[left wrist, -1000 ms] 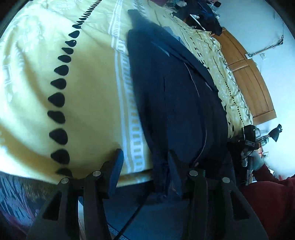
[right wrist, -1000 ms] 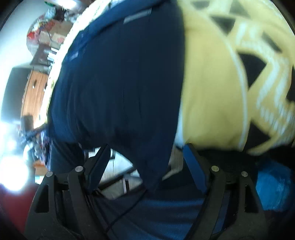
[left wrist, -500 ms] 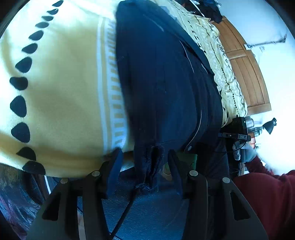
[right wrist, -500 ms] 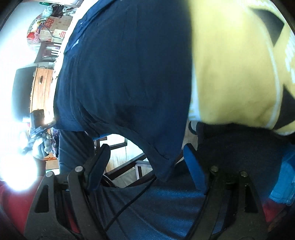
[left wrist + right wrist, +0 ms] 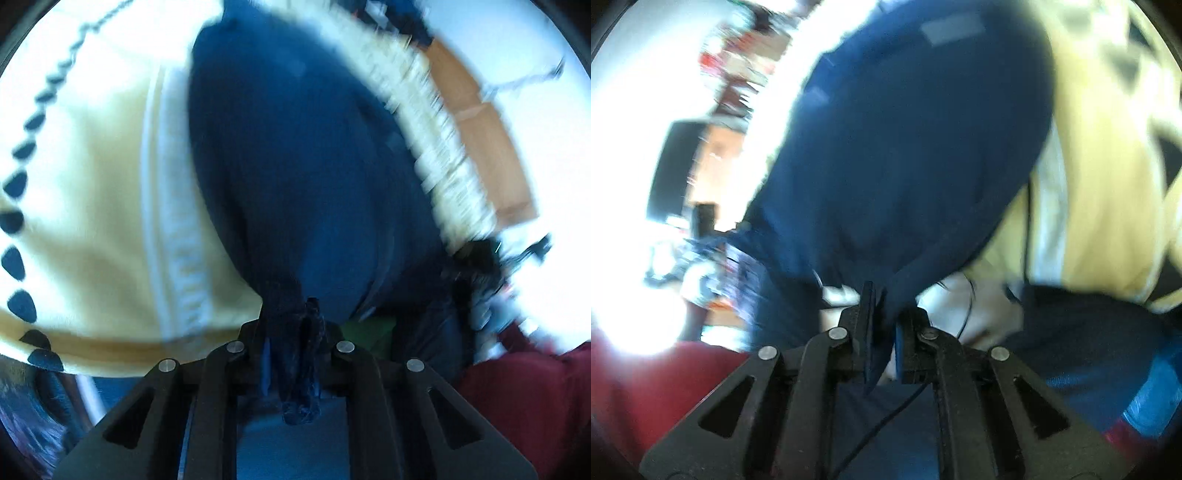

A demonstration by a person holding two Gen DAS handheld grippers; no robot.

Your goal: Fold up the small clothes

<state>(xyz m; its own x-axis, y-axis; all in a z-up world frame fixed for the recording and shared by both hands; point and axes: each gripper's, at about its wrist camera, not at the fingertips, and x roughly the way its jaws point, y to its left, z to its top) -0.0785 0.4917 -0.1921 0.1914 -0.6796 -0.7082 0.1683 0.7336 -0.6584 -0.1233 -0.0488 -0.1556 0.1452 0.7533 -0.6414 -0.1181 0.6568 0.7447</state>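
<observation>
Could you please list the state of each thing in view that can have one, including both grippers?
Left gripper: shut on the navy garment's bunched edge.
Right gripper: shut on another edge of the navy garment.
Navy garment: spread on the yellow blanket, near edge pinched at two points, not yet folded.
Yellow blanket: spread flat beneath the garment.

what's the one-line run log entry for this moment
step: grasp | left gripper: shut on navy garment | right gripper: shut on navy garment | surface: yellow blanket | views: motion-blurred
</observation>
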